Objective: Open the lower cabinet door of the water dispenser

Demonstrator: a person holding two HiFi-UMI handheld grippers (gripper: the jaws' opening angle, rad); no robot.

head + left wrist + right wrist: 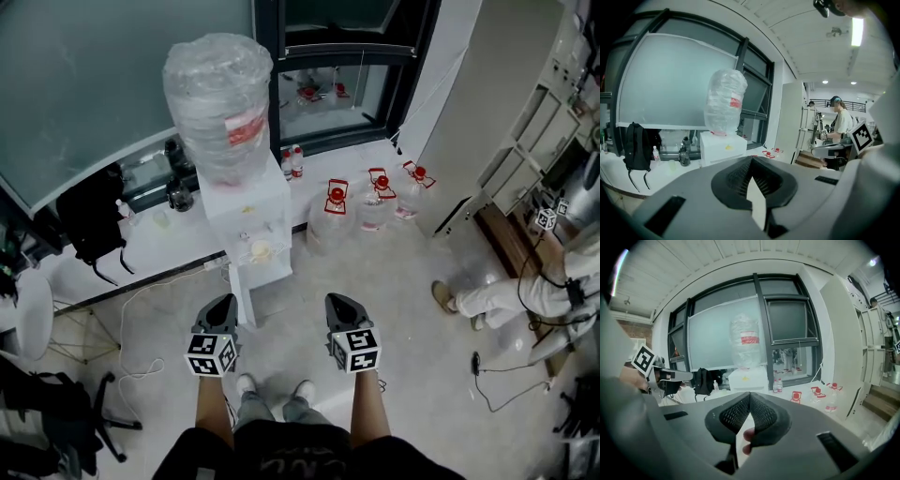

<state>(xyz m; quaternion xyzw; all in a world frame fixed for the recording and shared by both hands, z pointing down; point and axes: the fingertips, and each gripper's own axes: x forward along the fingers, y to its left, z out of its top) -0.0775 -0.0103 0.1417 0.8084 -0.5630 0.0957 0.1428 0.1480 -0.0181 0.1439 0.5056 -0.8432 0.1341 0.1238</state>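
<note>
Both grippers are being held out in front of the person's legs, pointing toward the water dispenser [246,216]. The left gripper [224,300] is showing its jaws pressed tip to tip with nothing between them, and the right gripper [339,300] is likewise fully closed and empty. Neither is touching the dispenser; both are hanging well apart from it, at about the height of its top.

Judgement: this is the approach, with no contact on the door yet. Doing it well is going to mean lowering one gripper to the lower front panel, parting its jaws before arrival, and taking the door's free edge or handle squarely. The pull should then be following the hinge arc rather than dragging the cabinet forward.

Beyond the tools, the dispenser is standing against the window wall, carrying a large clear bottle [217,89] on top. Its lower door is too foreshortened from above to judge, though no leaf is seen swinging out. Spare water jugs [336,211] are sitting on the floor to its right.
</note>
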